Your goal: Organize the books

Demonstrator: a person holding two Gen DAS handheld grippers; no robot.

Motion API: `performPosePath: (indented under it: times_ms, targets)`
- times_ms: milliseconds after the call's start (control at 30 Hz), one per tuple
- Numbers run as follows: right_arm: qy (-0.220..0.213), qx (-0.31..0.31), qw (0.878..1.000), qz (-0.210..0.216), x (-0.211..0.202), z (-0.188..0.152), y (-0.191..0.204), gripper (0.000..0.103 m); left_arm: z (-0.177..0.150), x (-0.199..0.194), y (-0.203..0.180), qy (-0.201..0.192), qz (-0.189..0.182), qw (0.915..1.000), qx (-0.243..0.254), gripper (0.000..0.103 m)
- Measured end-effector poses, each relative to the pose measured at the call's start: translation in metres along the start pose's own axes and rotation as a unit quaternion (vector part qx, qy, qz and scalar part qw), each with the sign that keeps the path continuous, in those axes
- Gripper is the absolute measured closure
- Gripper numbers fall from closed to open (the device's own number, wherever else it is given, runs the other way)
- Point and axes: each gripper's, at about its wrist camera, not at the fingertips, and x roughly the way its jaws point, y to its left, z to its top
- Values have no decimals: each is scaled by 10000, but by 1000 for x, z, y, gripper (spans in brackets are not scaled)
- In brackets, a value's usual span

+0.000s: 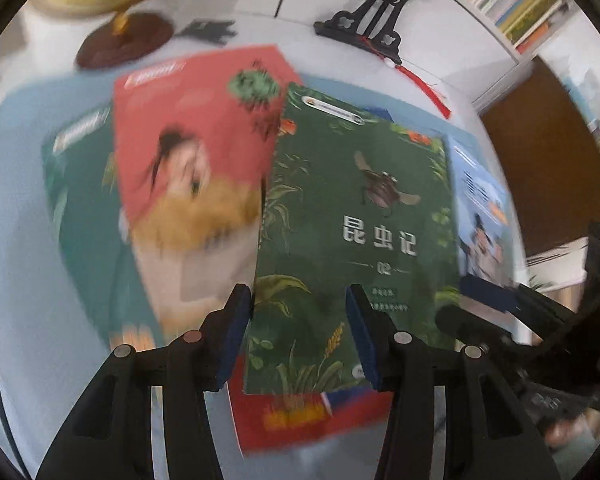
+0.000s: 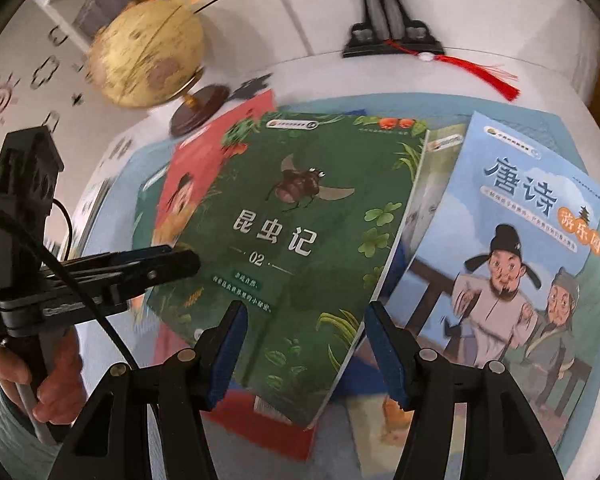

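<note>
- We hover both tools over a loose spread of paperbacks on the pale table (image 2: 500, 80); the dark green insect-cover book (image 2: 300, 240) lies on top, overlapping the red-cover book (image 1: 188, 128) and beside the light blue poetry book (image 2: 512, 240).
- Our left gripper (image 1: 296, 324) and right gripper (image 2: 304, 336) both gape, holding nothing.
- Gathering seems to be just starting; next we must catch the green book's edge.
</note>
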Motion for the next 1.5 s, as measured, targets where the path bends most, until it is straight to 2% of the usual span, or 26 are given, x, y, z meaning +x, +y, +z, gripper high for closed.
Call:
performPosePath:
  times_ms: [133,300,367,433,533,600,633,700,767,833,900,967,1000,1133,1167,1200,1267,1333,1400,1467,1500]
  targets:
    - [397,-635,9972,-60,-2,-42,14,43,-61,-13,3,239,-277,9992,-187,58]
    - [904,-863,9918,279,-11,-102,10,43,-149,-13,-3,625,-525,9950,-583,58]
    - [1016,-956,9895,376,-17,-120,10,43,-172,-14,-8,604,-575,9942,-675,58]
    - [1011,-929,9902,241,-23,-133,7,43,-184,-19,-8,392,-483,9943,-866,58]
    - [853,-737,9935,145,-32,-145,0,45,-189,-22,-9,247,-347,9942,-992,58]
    - [687,-681,9953,32,-34,-152,-1,59,-190,-19,-15,168,-242,9951,-943,58]
    - [628,-684,9957,-22,-33,-155,0,62,-189,-17,-19,117,-190,9960,-866,58]
    - [463,-705,9964,-77,-32,-158,8,66,-185,-15,-24,45,-122,9967,-801,58]
    - [331,-747,9961,-328,-32,-161,15,66,-186,-18,-27,-76,-138,9970,-753,58]
    - [237,-648,9970,-348,-33,-164,13,66,-193,-35,-26,-334,-526,9948,-809,62]
    - [195,-328,9992,-131,-33,-164,4,65,-200,-59,-25,-635,-1368,9834,-1013,66]
    - [162,-193,9996,82,-35,-165,-1,65,-205,-72,-28,-821,-1805,9738,-1116,67]
    - [160,-187,9996,124,-36,-166,-1,65,-207,-73,-32,-875,-1799,9736,-1102,67]
    - [-8,-309,9995,-56,-36,-174,5,64,-205,-42,-41,-765,-1203,9840,-1070,68]
    - [-65,-265,9996,-62,-36,-175,5,64,-205,-28,-39,-625,-1098,9856,-1120,73]
    - [-99,-233,9997,-74,-35,-176,7,64,-207,-16,-37,-460,-1157,9848,-1215,80]
    - [-172,-223,9995,-105,-36,-179,8,64,-218,-2,-30,-266,-1289,9802,-1480,82]
    - [-194,-236,9995,-111,-37,-181,9,64,-224,1,-31,-376,-1304,9774,-1621,84]
    - [-107,-35,9999,47,-40,-184,5,63,-222,1,-31,-428,-1520,9707,-1811,90]
    - [23,251,9990,356,-44,-185,-4,62,-219,-4,-30,-499,-1905,9604,-1970,92]
    - [127,458,9971,587,-45,-185,-10,61,-216,-6,-30,-516,-2169,9526,-2069,92]
